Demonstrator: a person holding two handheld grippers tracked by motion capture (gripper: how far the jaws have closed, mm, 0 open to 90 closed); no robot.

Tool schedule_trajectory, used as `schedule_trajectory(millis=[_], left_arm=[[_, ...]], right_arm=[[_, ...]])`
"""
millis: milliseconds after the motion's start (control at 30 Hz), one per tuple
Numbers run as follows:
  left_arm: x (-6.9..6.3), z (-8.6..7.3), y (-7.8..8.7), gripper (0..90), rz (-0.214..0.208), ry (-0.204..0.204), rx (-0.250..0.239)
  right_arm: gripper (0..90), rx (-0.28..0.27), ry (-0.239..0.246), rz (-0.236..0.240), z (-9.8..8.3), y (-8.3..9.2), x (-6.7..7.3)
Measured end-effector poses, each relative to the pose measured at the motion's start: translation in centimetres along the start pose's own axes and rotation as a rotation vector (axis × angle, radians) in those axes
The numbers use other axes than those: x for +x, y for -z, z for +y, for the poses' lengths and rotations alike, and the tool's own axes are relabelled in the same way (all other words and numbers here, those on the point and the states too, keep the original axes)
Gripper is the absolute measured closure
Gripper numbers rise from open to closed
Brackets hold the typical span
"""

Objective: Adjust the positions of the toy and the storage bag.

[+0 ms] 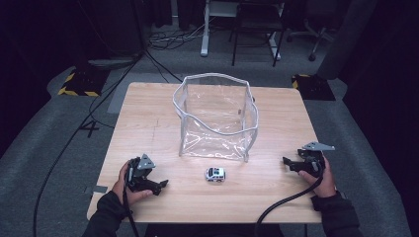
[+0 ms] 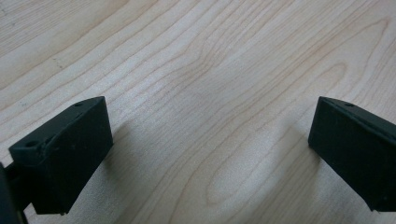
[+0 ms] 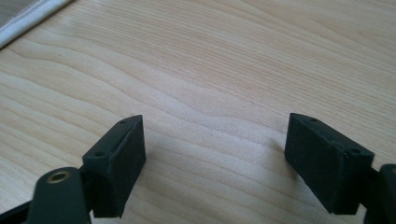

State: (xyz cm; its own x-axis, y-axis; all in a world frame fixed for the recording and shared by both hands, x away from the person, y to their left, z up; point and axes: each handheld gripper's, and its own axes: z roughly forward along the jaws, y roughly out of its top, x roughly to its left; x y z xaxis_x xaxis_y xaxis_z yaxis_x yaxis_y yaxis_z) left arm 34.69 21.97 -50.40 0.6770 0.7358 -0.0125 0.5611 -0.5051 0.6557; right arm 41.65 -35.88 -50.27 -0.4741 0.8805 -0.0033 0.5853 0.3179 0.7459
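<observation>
A small white toy car [image 1: 215, 174] sits on the wooden table [image 1: 148, 118] near its front edge, just in front of a clear plastic bag [image 1: 216, 116] with a white zipper rim that stands open-topped at the table's middle. My left gripper [image 1: 162, 185] rests on the table at the front left, pointing right toward the car. In the left gripper view its jaws stand wide apart over bare wood [image 2: 210, 116]. My right gripper [image 1: 287, 162] rests at the front right, pointing left. Its jaws are also wide apart, nothing between them [image 3: 215, 140].
The bag's white rim [image 3: 28, 18] shows at the top left corner of the right gripper view. Cables trail off the table's front edge. Beyond the table lie grey floor, floor cables, chair legs and yellow-black striped pads.
</observation>
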Motion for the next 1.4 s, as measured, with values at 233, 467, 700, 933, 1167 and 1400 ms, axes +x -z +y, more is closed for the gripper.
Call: schedule_trajectory(millis=[233,467,700,933,1167,1400], left_arm=[[-0.2,-0.3,0.2,0.2,-0.012,0.009,0.002],[0.1,-0.3,0.3,0.1,-0.024,-0.011,0.008],[0.1,-0.3,0.3,0.1,-0.023,-0.010,0.008],[0.1,-0.3,0.3,0.1,-0.027,-0.011,0.007],[0.1,-0.3,0.3,0.1,-0.029,-0.009,0.008],[0.1,-0.3,0.3,0.1,-0.027,-0.011,0.008]], right_arm=[[15.6,0.007,0.051,0.046,0.0,0.0,0.5],[21.3,-0.003,0.108,0.103,-0.3,0.3,1.2],[17.6,0.005,0.157,0.158,-0.4,0.4,2.7],[15.5,0.011,0.208,0.219,0.0,-0.1,5.4],[15.8,0.015,0.292,0.303,0.5,-0.6,8.0],[15.7,0.028,0.353,0.374,1.0,-1.0,10.9]])
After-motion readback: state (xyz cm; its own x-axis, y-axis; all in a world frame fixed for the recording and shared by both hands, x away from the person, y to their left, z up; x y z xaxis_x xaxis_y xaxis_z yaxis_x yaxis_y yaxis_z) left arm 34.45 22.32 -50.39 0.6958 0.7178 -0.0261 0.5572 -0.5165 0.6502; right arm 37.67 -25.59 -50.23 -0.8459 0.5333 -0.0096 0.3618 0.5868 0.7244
